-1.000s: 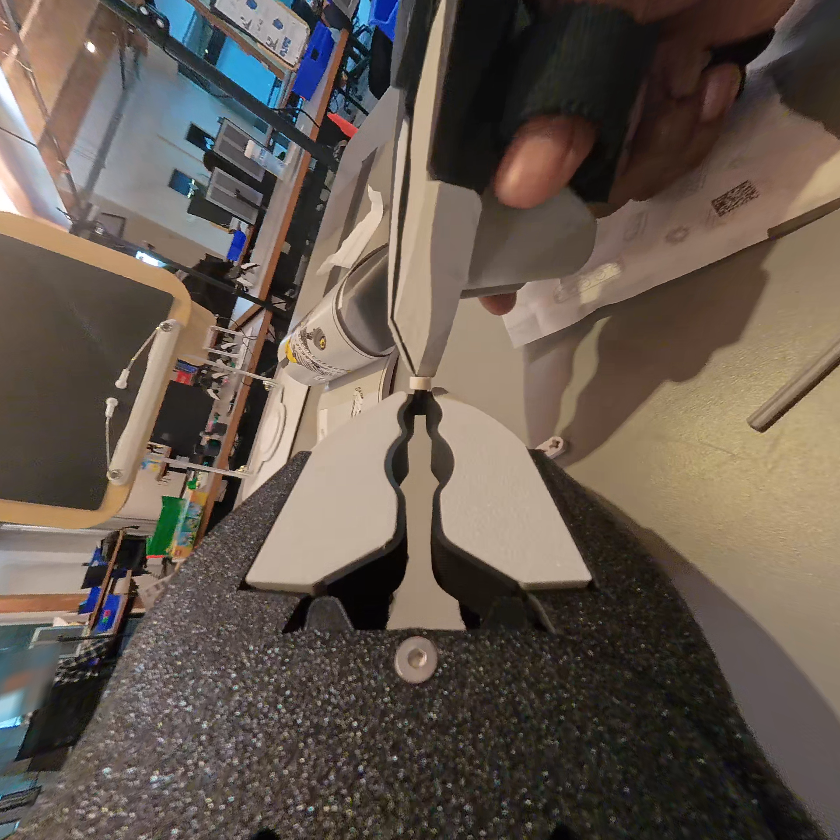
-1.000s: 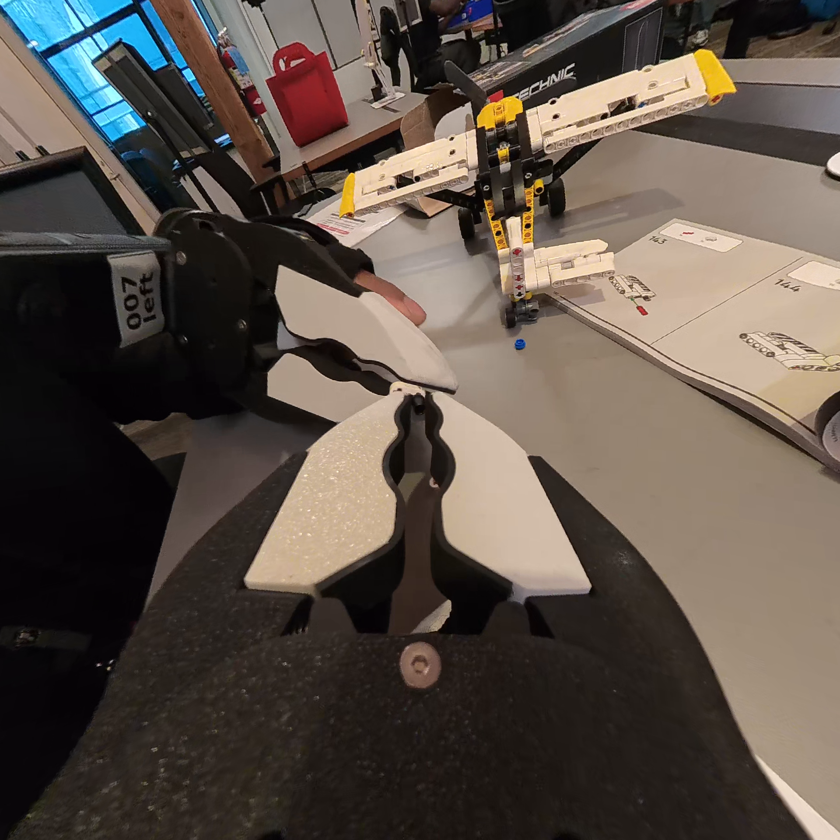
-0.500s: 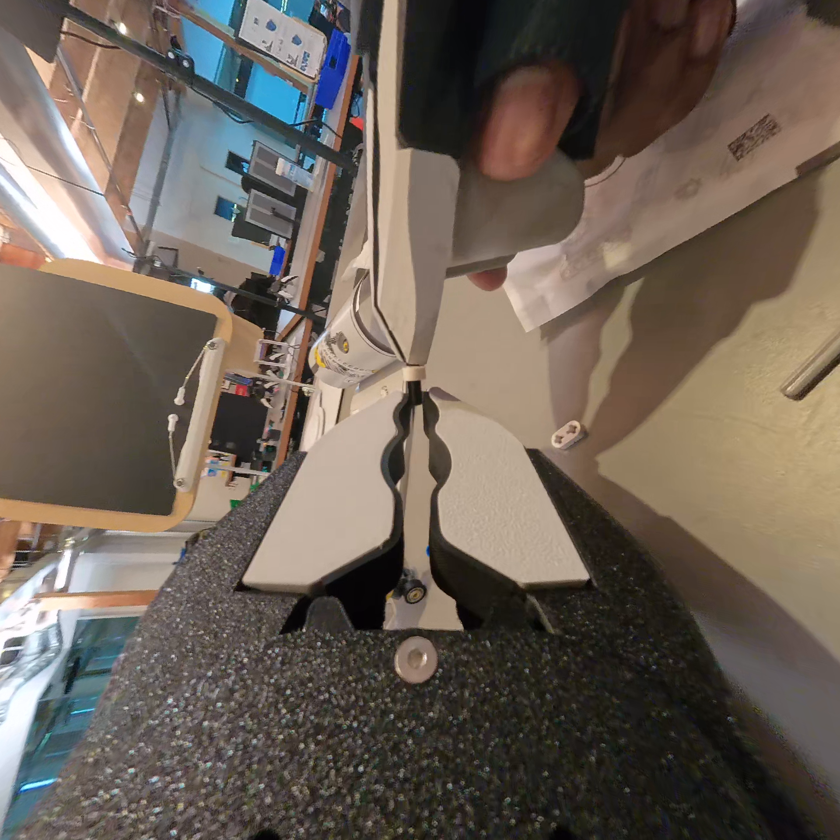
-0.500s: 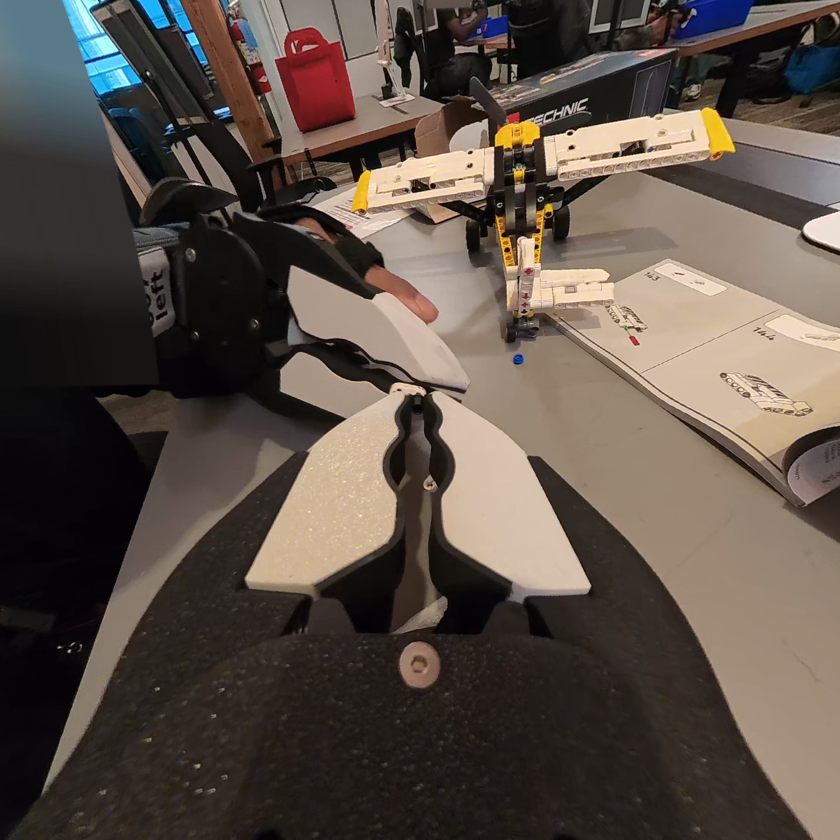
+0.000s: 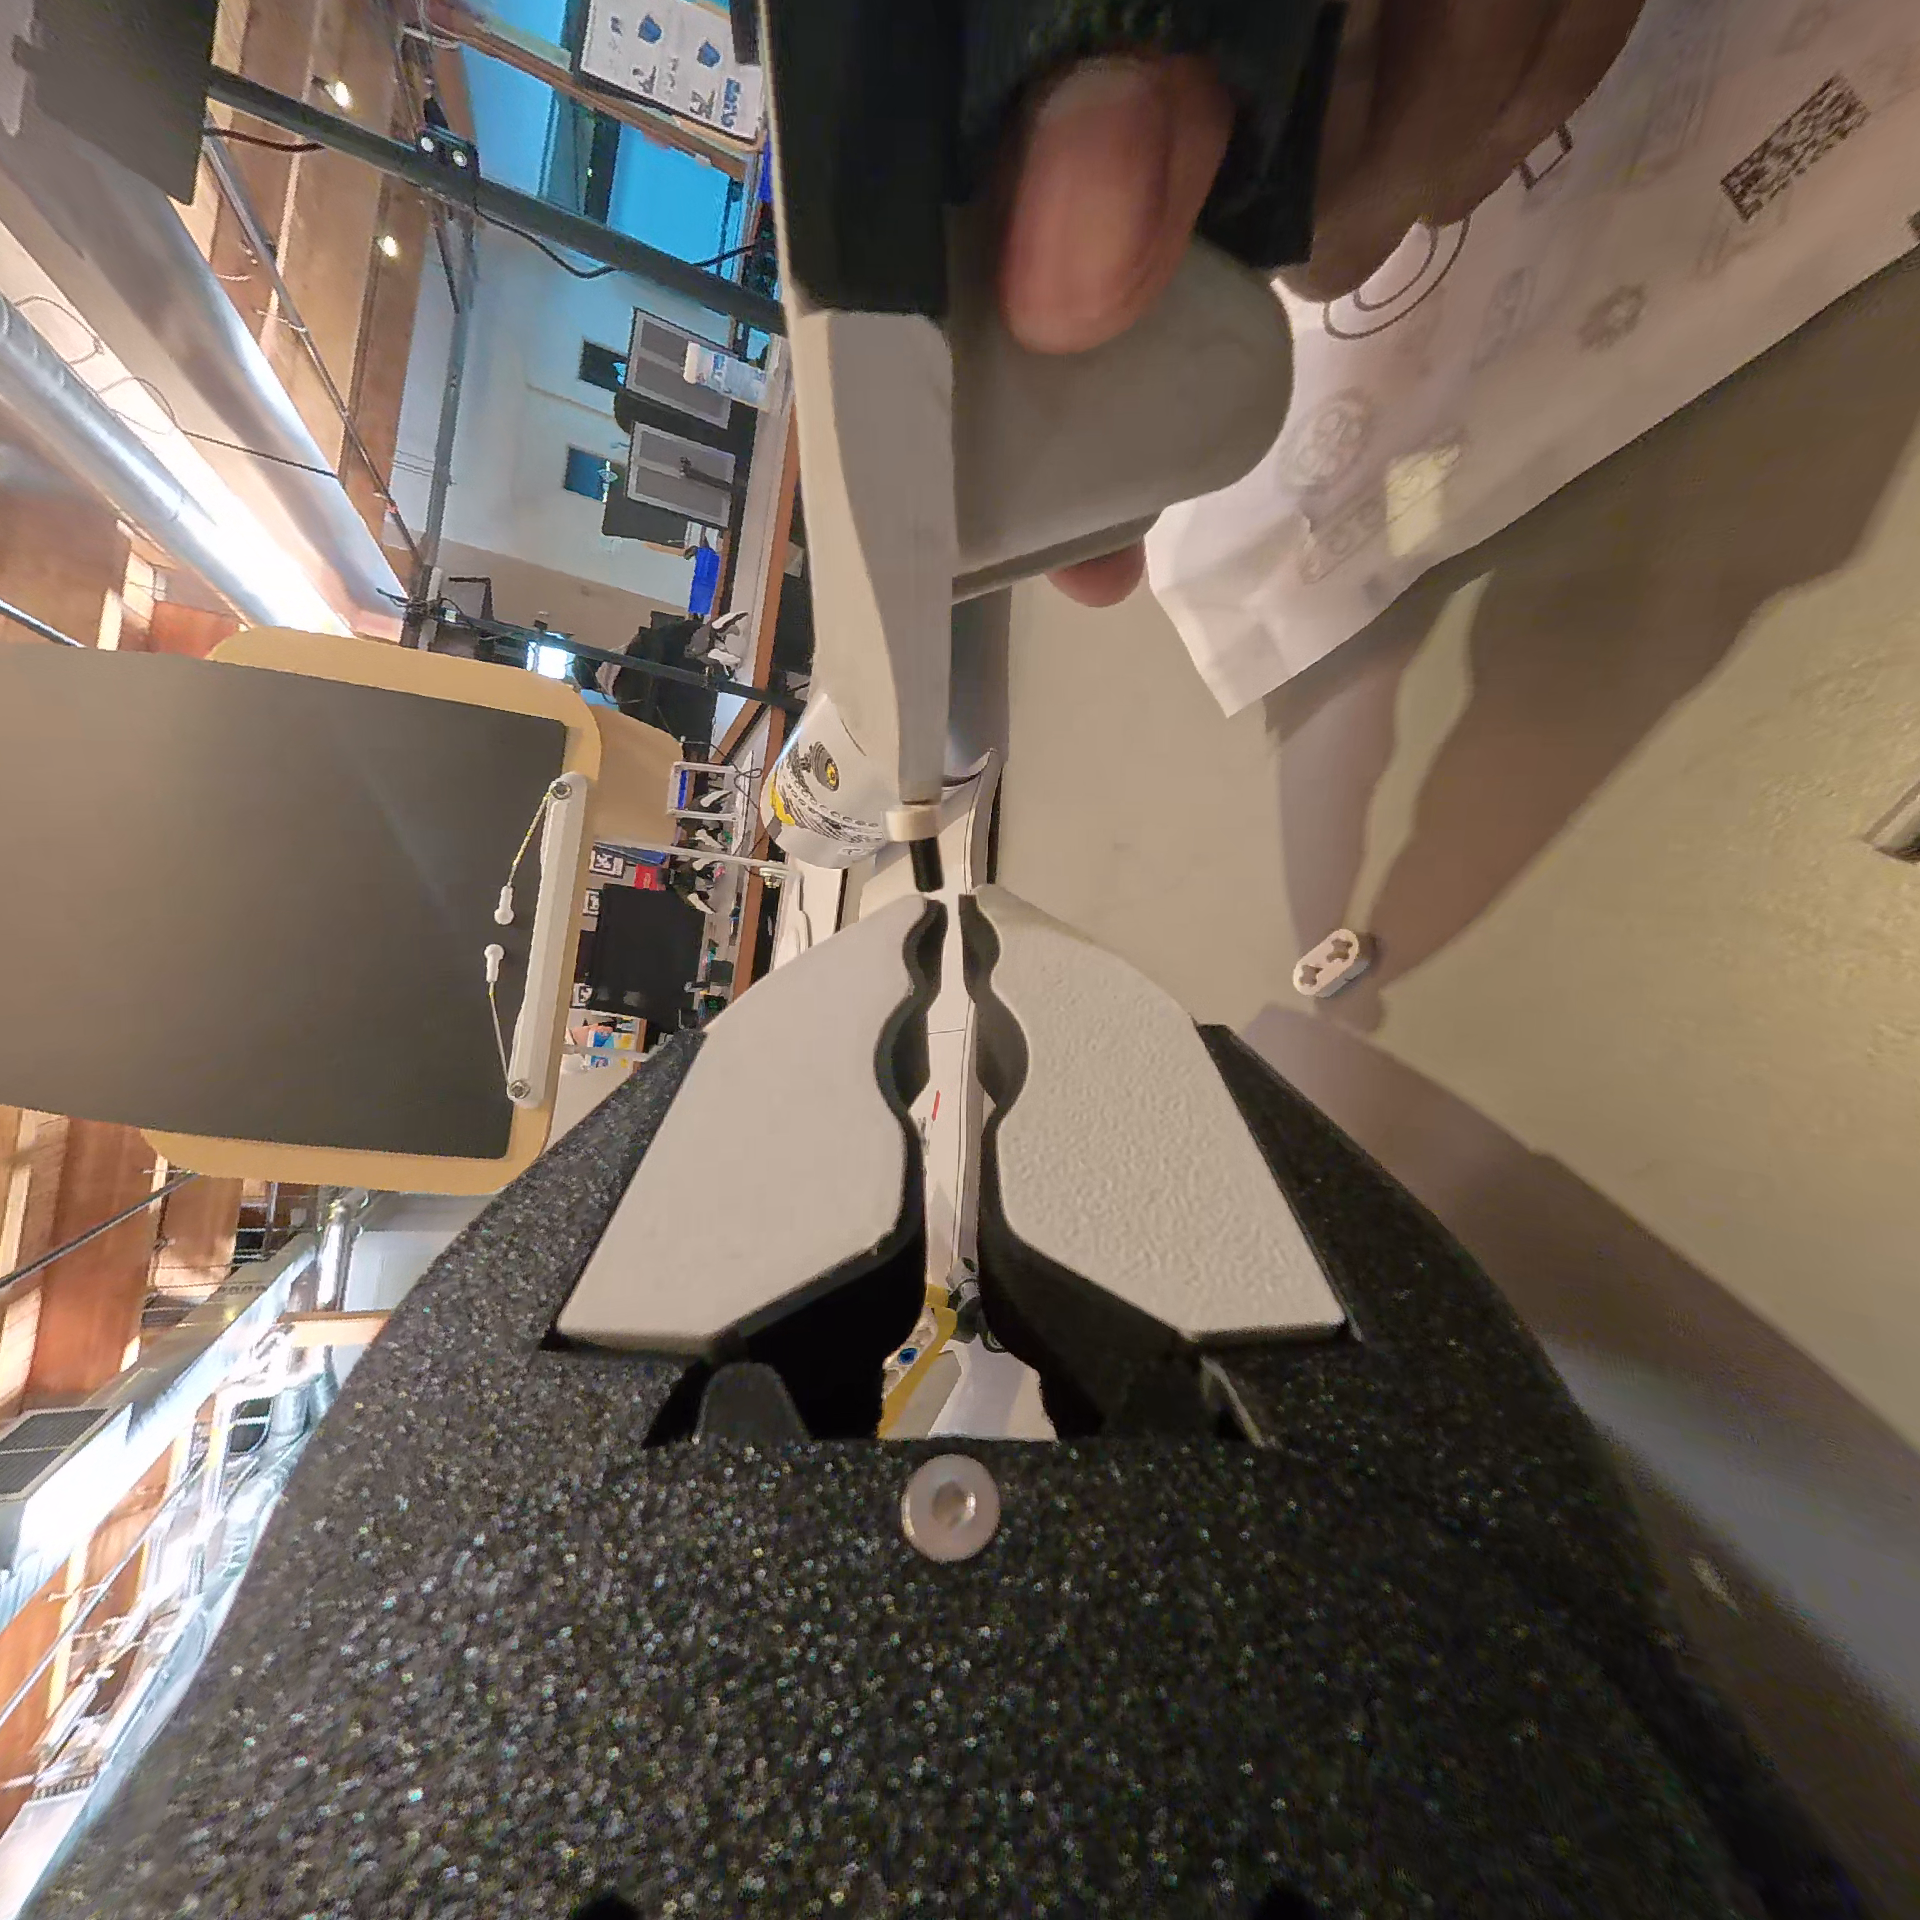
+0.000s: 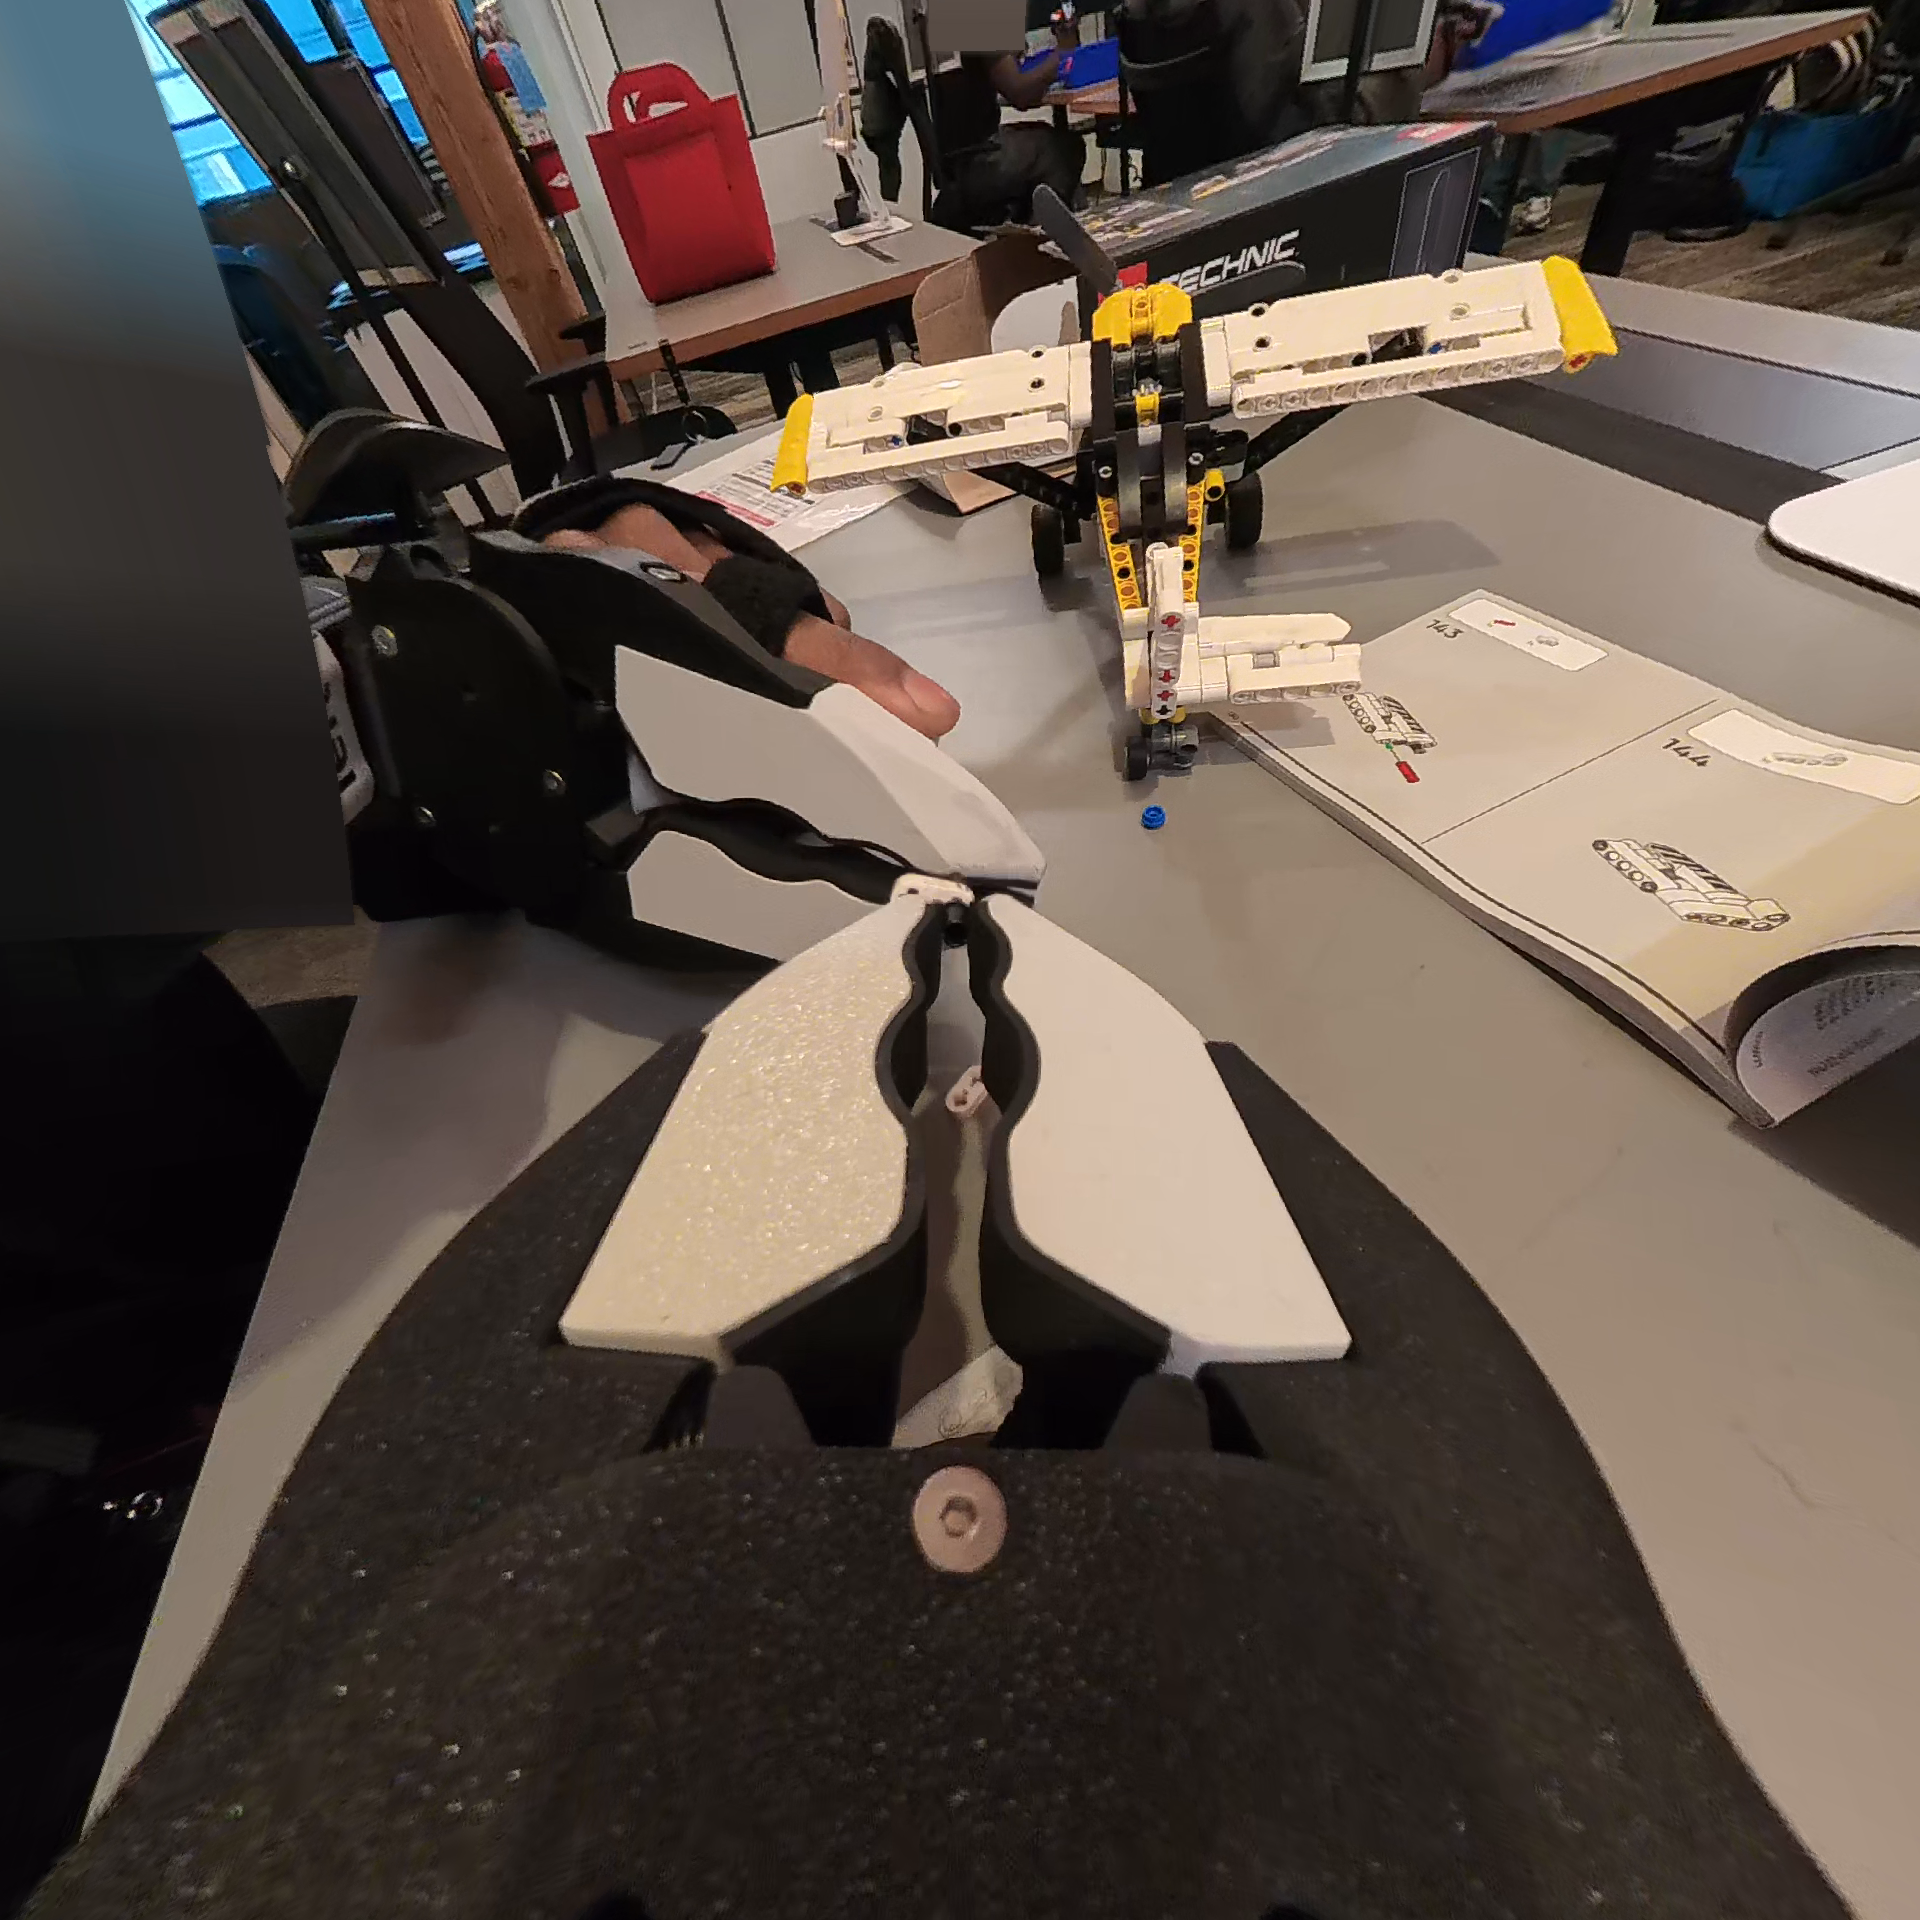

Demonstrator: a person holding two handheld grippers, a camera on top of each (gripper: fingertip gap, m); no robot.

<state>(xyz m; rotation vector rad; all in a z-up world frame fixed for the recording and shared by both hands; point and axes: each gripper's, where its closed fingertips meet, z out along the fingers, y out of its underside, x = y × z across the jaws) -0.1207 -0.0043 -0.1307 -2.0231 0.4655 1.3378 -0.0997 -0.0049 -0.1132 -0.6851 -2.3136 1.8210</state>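
**Right tongs clamped on pin piece, left tongs empty**

We see the right tongs point(image 5: 912, 805) clenched on a small white plastic piece with a short black pin point(image 5: 928, 862) sticking out of it. The pin's tip sits just off the left tongs point(image 5: 951, 906), not touching. The left tongs are released to a slim gap with nothing in it. In the right wrist view we see the two sets of tips almost meeting above the grey worktop point(image 6: 1351, 1039). A loose white two-hole plastic link point(image 5: 1333, 961) lies on the worktop near them. Farther off are a tiny blue round stud point(image 6: 1152, 817), a white-and-yellow brick-built aeroplane point(image 6: 1153, 468) and an open instruction booklet point(image 6: 1558, 790).
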